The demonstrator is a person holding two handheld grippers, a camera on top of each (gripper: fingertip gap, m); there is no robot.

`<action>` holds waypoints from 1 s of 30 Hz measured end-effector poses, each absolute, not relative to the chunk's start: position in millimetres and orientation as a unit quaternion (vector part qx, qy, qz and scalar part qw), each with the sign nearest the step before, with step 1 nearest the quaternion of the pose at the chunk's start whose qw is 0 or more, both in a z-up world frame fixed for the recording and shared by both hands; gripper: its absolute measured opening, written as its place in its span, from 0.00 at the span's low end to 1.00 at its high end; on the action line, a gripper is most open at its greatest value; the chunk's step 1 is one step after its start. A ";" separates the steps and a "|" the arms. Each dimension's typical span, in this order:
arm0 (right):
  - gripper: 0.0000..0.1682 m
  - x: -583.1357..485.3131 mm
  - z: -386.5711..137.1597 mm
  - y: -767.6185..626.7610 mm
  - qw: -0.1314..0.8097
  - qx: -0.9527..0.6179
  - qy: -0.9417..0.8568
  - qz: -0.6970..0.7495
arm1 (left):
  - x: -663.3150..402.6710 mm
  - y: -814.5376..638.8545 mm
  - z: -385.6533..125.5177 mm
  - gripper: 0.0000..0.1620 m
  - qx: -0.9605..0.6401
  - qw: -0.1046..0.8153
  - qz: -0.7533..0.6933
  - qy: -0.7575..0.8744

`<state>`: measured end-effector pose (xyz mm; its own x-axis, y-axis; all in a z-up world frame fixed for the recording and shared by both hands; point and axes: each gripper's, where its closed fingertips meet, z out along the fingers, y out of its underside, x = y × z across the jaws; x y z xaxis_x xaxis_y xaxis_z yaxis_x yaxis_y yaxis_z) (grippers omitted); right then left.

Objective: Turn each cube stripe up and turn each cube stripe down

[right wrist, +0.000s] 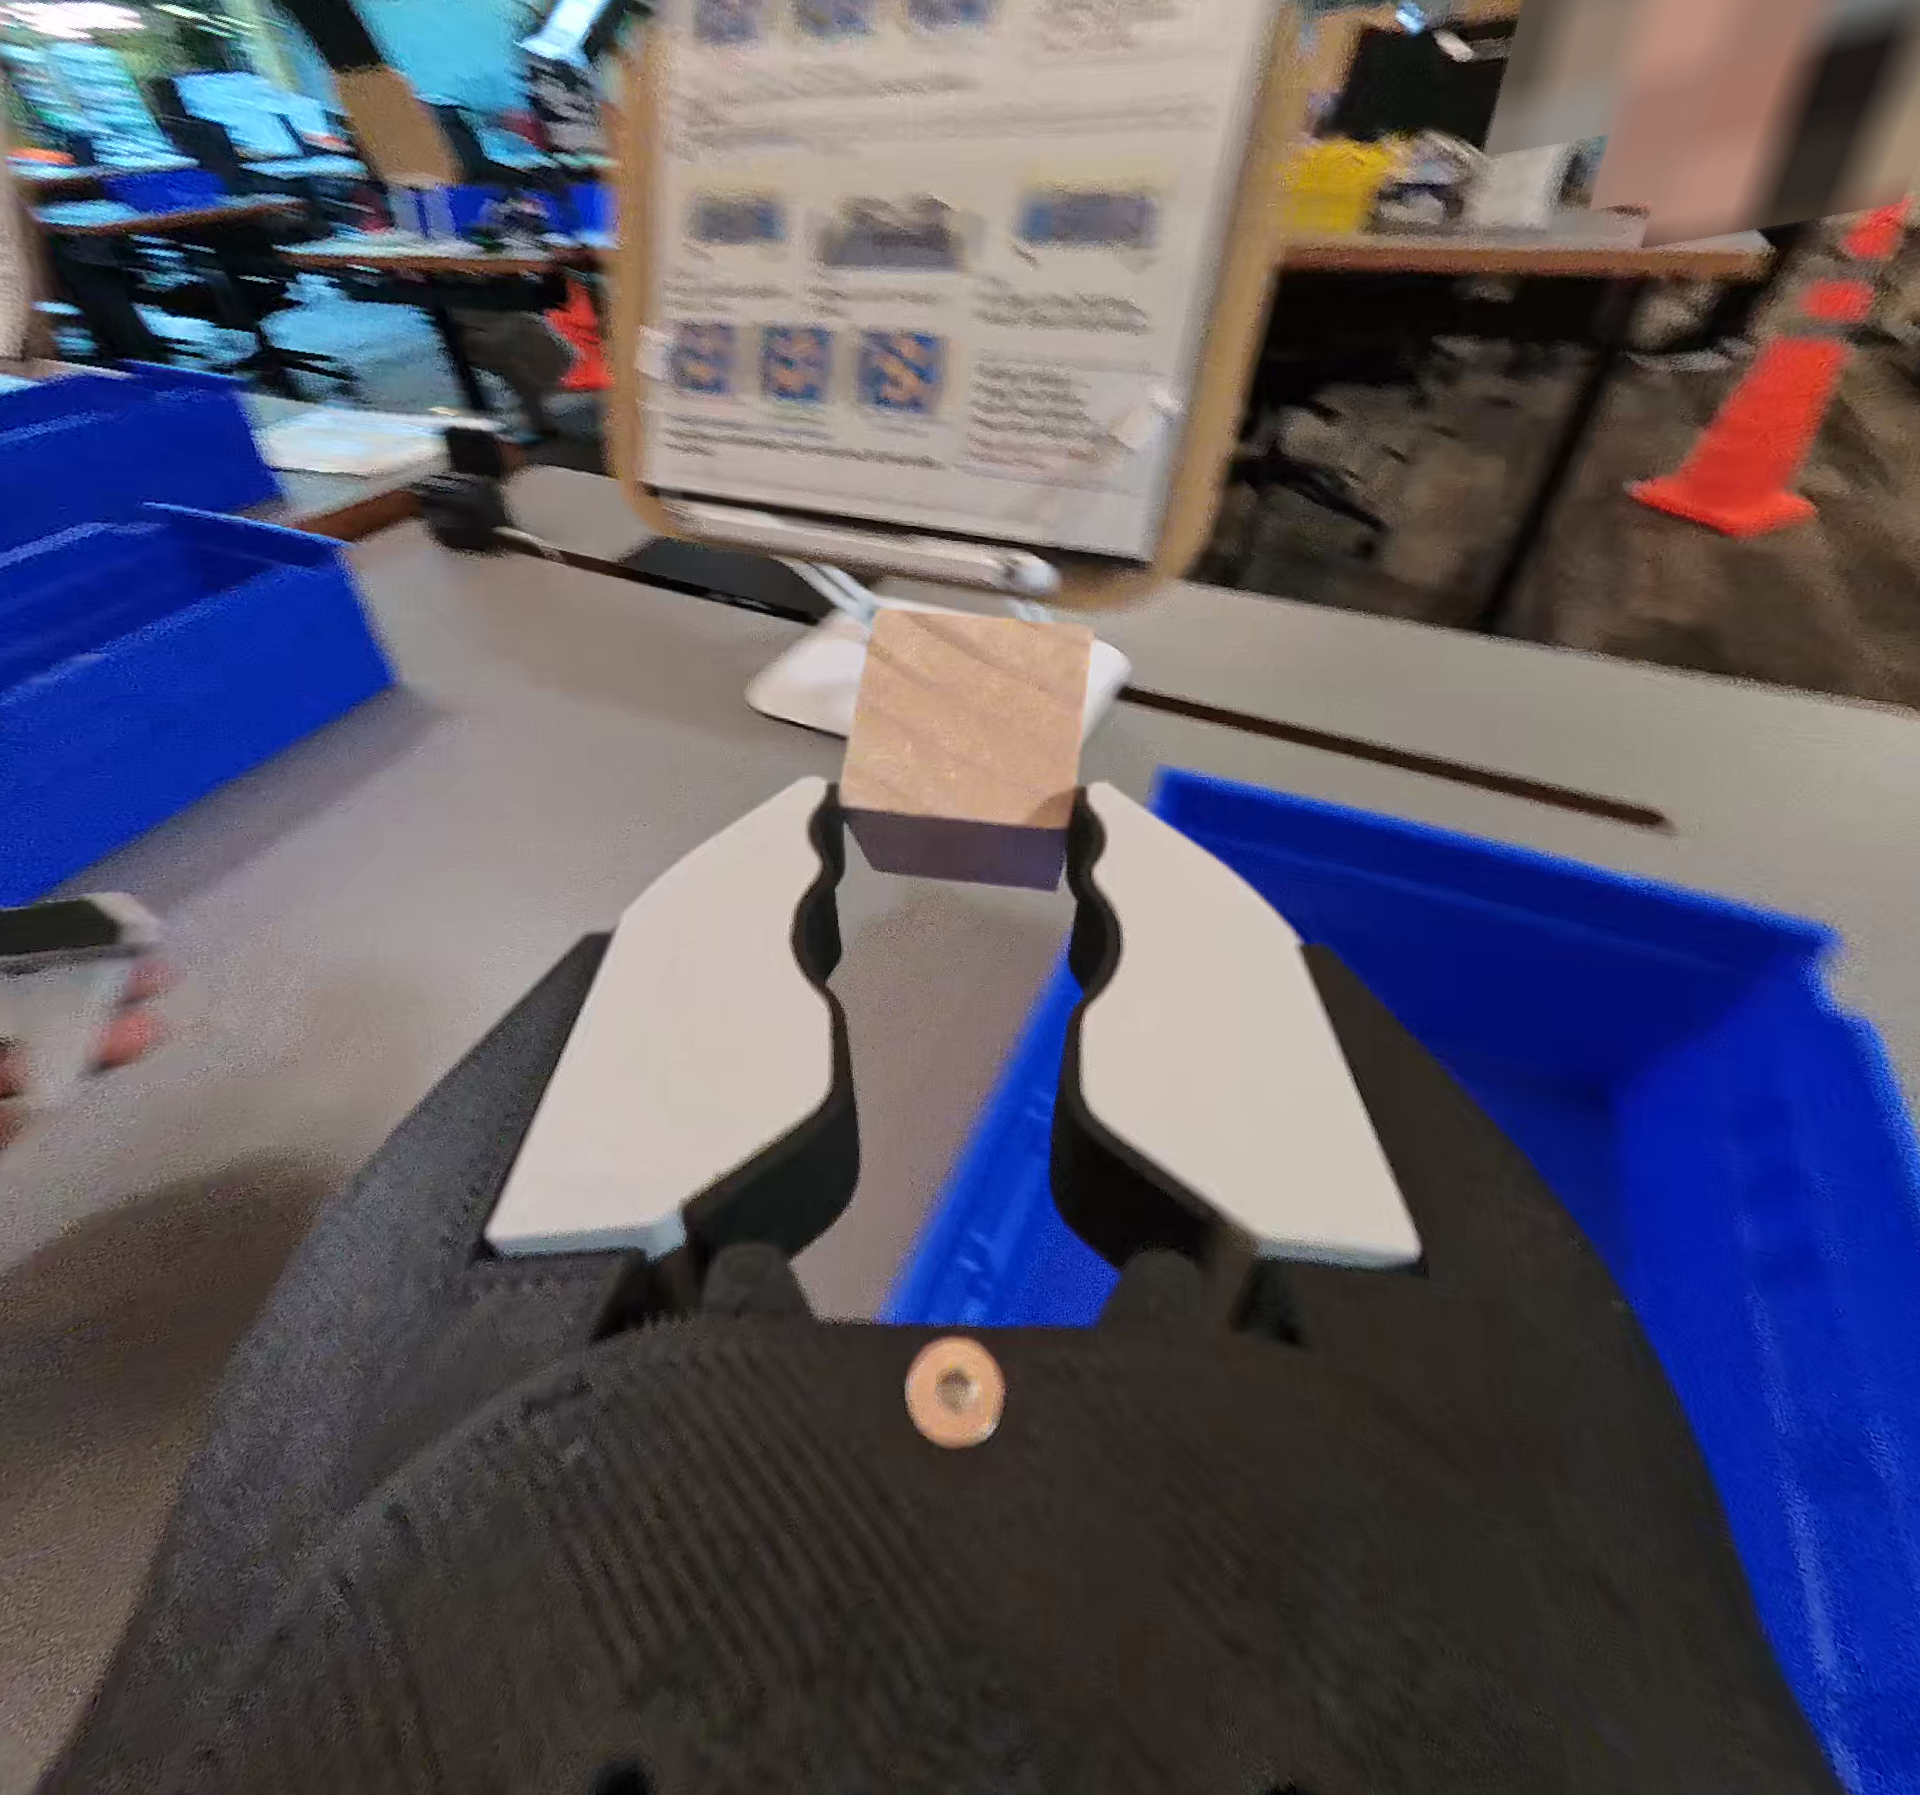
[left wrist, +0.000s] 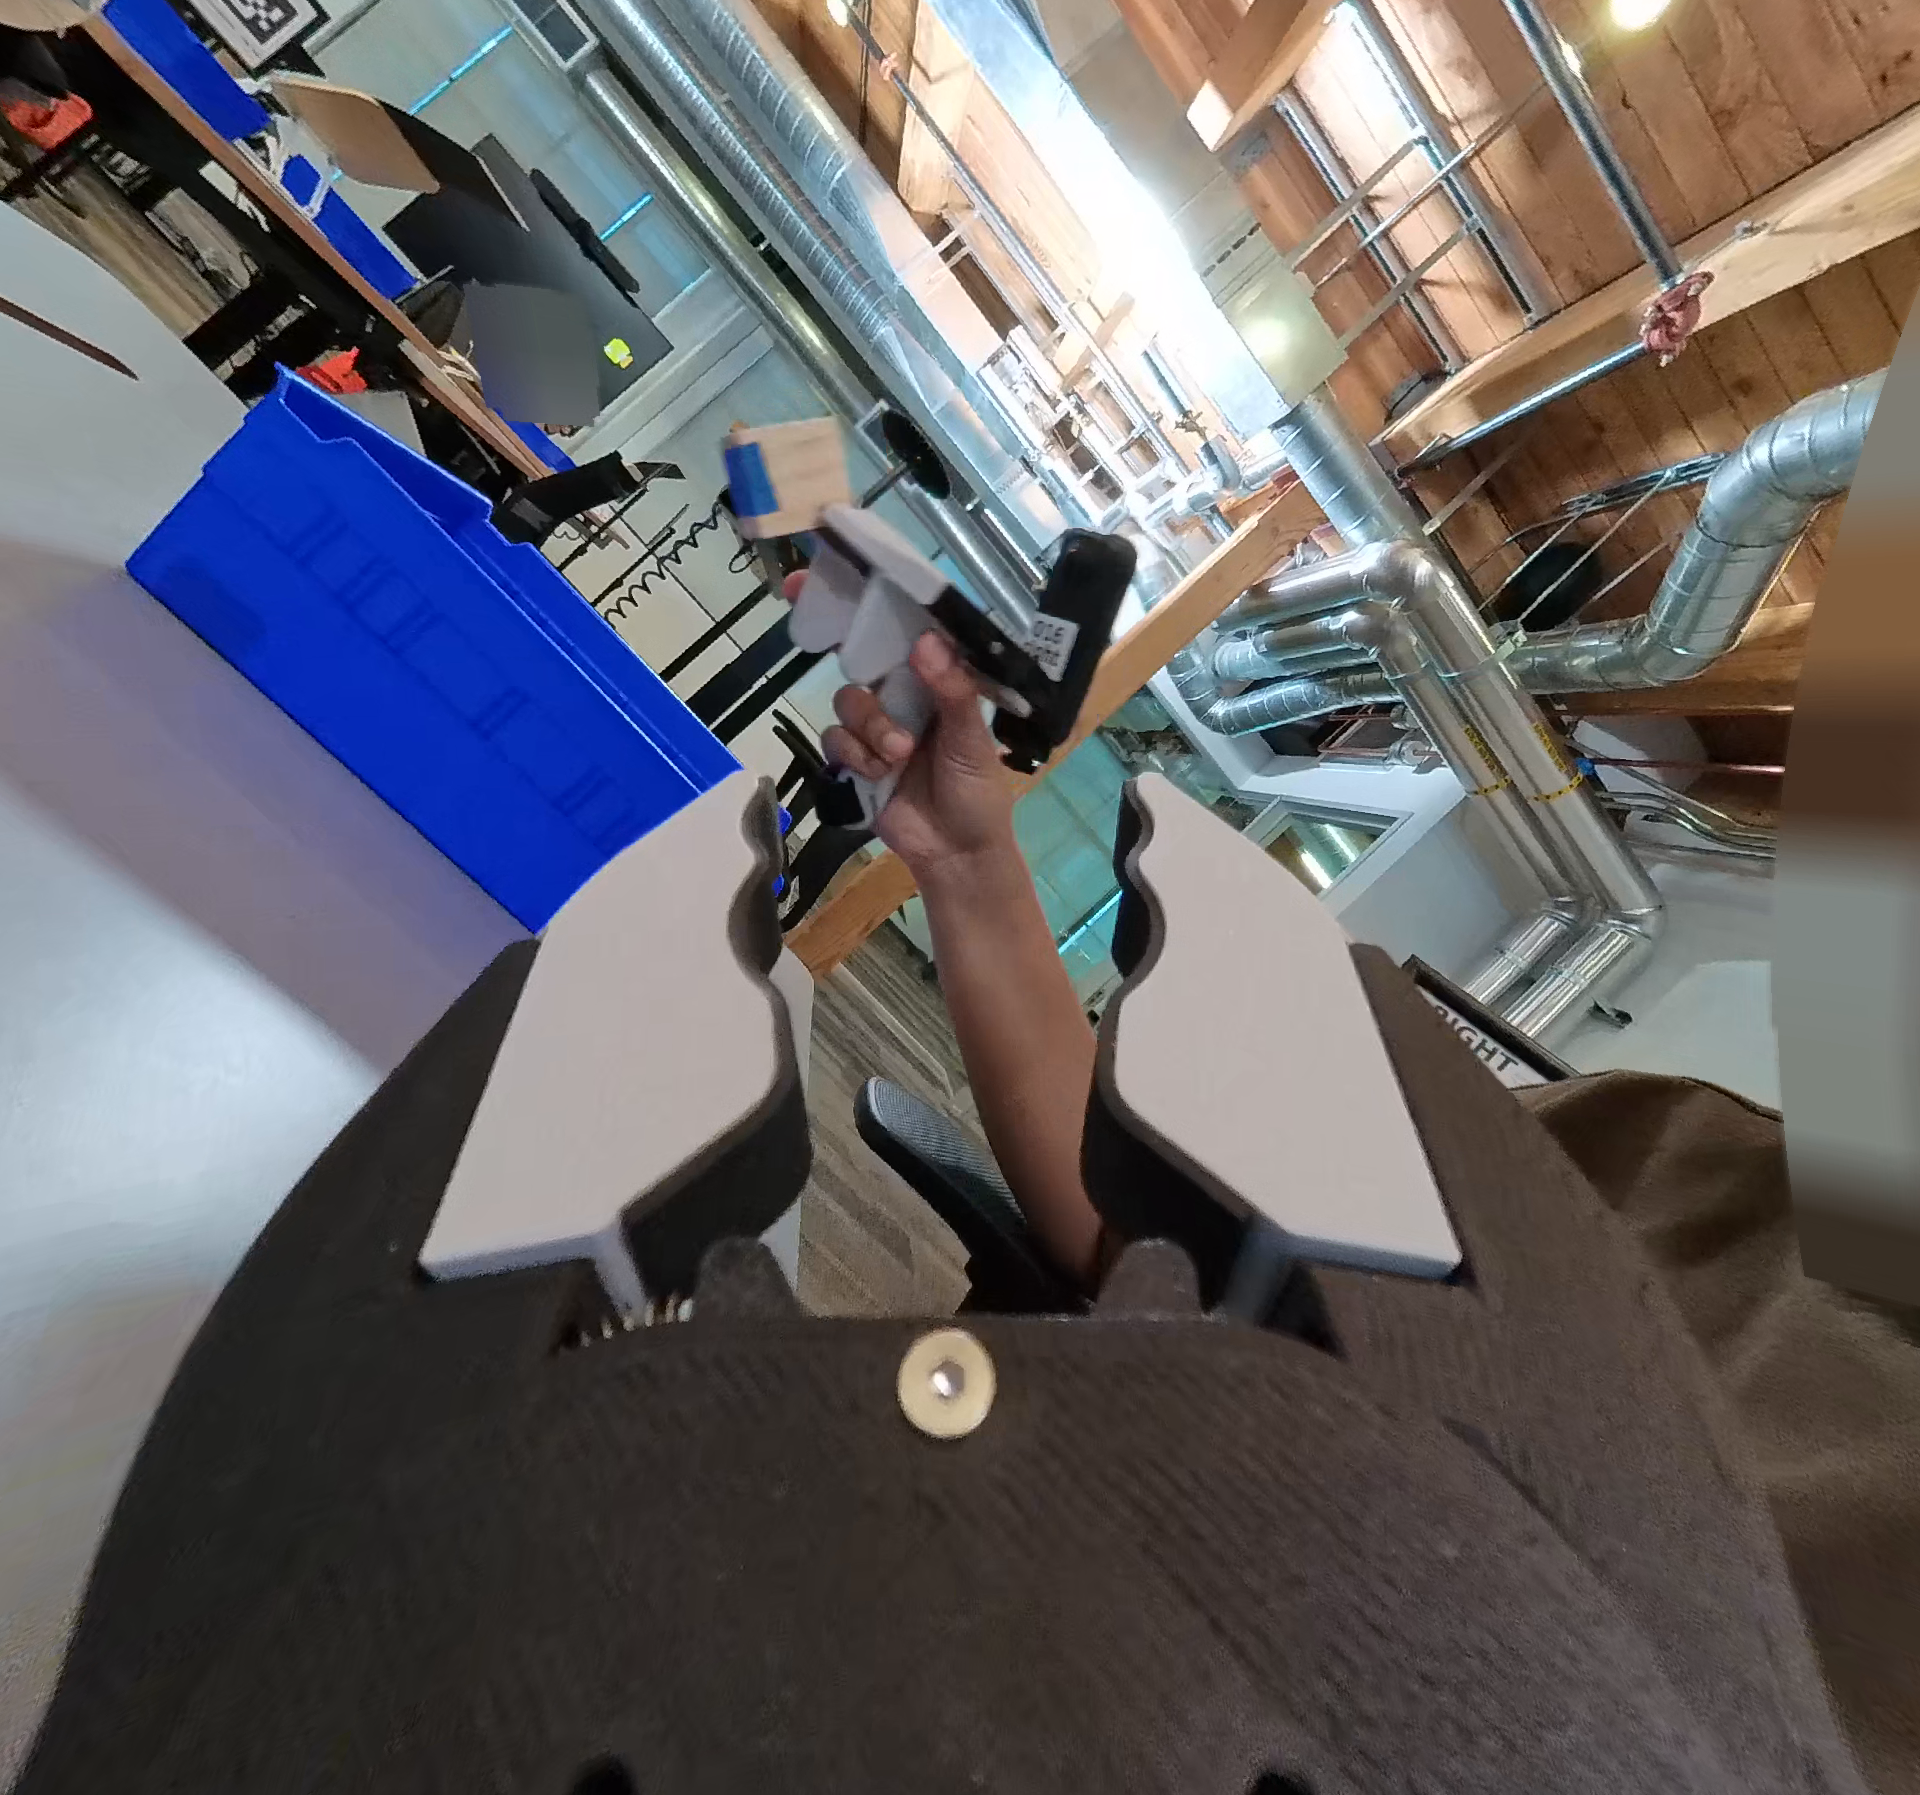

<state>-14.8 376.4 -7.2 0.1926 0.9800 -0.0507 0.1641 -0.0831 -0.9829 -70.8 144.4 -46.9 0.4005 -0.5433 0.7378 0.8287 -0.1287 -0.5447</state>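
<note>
My right gripper (right wrist: 958, 810) is shut on a wooden cube (right wrist: 966, 727) held at its fingertips above the grey table (right wrist: 520, 810). The cube's bare wood face points up and a dark blue face points back toward the camera. In the left wrist view the same cube (left wrist: 800, 483) shows a blue stripe on its left side, held up in the air by the right gripper (left wrist: 831, 540) in a person's hand. My left gripper (left wrist: 951, 831) is open and empty, tilted up toward the ceiling.
A blue bin (right wrist: 1558, 1070) stands right under and right of the right gripper. More blue bins (right wrist: 156, 654) stand at the left of the table; one bin (left wrist: 416, 644) shows in the left wrist view. An instruction sheet on a stand (right wrist: 935, 218) rises behind the cube. An orange cone (right wrist: 1756, 436) is on the floor.
</note>
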 end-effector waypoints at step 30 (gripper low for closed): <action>0.26 -7.5 -192.0 456.0 0.273 -0.820 -0.449 0.227 | -85.5 128.4 -59.0 0.38 -0.551 0.652 -0.496 -0.161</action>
<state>-7.5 456.0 -192.0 0.4925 0.8610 -0.1274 0.6127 -0.4469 -0.6518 -85.5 128.4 -59.0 0.4569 -0.4690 0.7558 0.8232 -0.0989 -0.5590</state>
